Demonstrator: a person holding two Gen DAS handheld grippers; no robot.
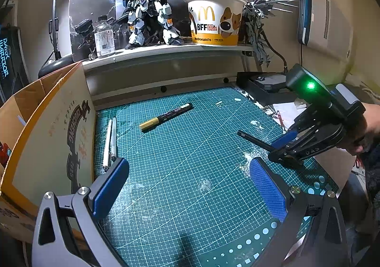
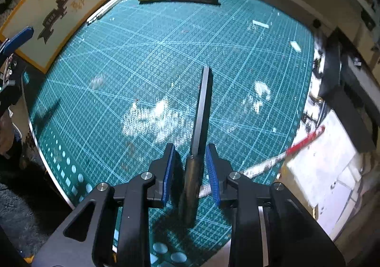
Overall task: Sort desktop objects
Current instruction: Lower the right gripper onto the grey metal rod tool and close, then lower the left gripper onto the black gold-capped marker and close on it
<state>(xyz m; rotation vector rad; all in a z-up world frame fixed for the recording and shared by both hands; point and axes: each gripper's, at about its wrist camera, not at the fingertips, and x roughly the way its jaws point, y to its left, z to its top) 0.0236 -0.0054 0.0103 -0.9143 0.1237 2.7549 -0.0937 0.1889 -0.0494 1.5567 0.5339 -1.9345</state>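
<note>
A long black tool (image 2: 201, 110) lies on the green cutting mat (image 2: 142, 58), its handle between the blue pads of my right gripper (image 2: 191, 162). The jaws stand a little apart on each side of the handle, with small gaps showing. In the left wrist view the same tool (image 1: 255, 140) sticks out of the right gripper (image 1: 281, 148) at the mat's right. My left gripper (image 1: 187, 179) is open and empty above the mat's near side. A gold-capped black marker (image 1: 166, 116) lies at the far middle of the mat. Two white pens (image 1: 110, 140) lie along the left edge.
A cardboard box (image 1: 47, 129) stands against the mat's left edge. A shelf (image 1: 166, 53) behind carries a model robot, a bottle and a McDonald's bucket (image 1: 215, 18). A black device (image 1: 263, 86) sits at the back right. A red-tipped stick (image 2: 294, 148) and papers lie right of the mat.
</note>
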